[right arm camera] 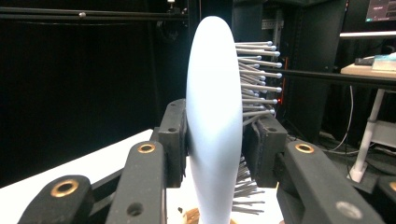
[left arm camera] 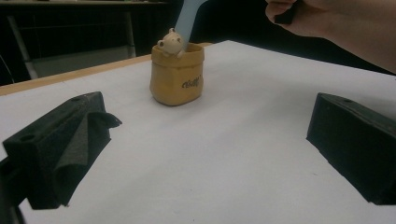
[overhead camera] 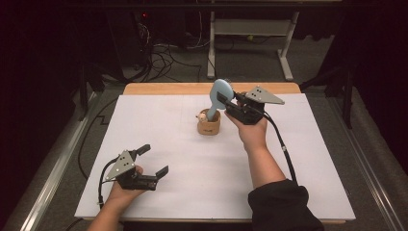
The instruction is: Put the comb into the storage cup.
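- While its handle end dips into the tan pot, the pale blue hairbrush (overhead camera: pixel 219 96) stands nearly upright just above the centre of the high view, its oval head leaning toward the upper right.
- Seen in the right gripper view, the brush (right arm camera: pixel 212 121) is smooth, glossy plastic on its back, with thin metal-looking bristles tipped by small balls fanning out to the right.
- Clenched on the brush head, the right gripper (overhead camera: pixel 231 102) presses one black pad on the back and the other into the bristles; its hand (overhead camera: pixel 250 127) rises from lower right, wrist bent, a dark sleeve at the forearm.
- Shaped like a small rounded sack, the pot (left arm camera: pixel 177 74) has a matt surface, dark lettering on its side and a cream bear figure (left arm camera: pixel 170 43) at its rim.
- Resting at lower left of the high view, the left gripper (overhead camera: pixel 153 161) is released, jaws wide apart and holding nothing; one pad's grey lining peels loose.
- White sheeting covers the table (overhead camera: pixel 192 163), with a wooden edge at the far side.
- Beyond lie a dark room, tangled cables (overhead camera: pixel 163 57) on grey floor, and a white desk frame (overhead camera: pixel 250 29).
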Demonstrator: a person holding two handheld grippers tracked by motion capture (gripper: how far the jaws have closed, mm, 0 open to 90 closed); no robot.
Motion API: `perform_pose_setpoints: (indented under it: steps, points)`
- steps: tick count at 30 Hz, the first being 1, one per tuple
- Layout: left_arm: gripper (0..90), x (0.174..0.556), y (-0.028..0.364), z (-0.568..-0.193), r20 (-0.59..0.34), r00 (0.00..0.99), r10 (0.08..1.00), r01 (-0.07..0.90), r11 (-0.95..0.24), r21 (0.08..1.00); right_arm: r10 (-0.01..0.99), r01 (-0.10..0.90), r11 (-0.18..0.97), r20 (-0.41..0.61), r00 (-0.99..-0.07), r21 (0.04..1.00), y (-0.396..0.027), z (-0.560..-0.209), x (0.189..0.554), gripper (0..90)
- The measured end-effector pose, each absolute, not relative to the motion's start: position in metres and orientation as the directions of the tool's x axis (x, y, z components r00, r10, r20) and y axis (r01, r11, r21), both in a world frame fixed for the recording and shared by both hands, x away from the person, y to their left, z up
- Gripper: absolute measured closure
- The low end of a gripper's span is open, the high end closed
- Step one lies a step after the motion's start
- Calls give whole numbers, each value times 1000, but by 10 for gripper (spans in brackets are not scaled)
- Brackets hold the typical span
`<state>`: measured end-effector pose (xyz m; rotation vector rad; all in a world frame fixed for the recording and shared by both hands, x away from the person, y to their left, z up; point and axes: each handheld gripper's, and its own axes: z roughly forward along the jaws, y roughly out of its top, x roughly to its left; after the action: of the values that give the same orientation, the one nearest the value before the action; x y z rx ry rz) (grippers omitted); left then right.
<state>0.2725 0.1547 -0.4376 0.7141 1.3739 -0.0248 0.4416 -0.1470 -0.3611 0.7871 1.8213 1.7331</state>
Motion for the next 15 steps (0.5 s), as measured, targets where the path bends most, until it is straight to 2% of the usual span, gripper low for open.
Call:
perform_pose_setpoints:
  steps: [15]
  points:
    - [5,272,155,-438,-896,228,382,419,792,444,703,113,13,72,-708,993,-141,-377,447,645]
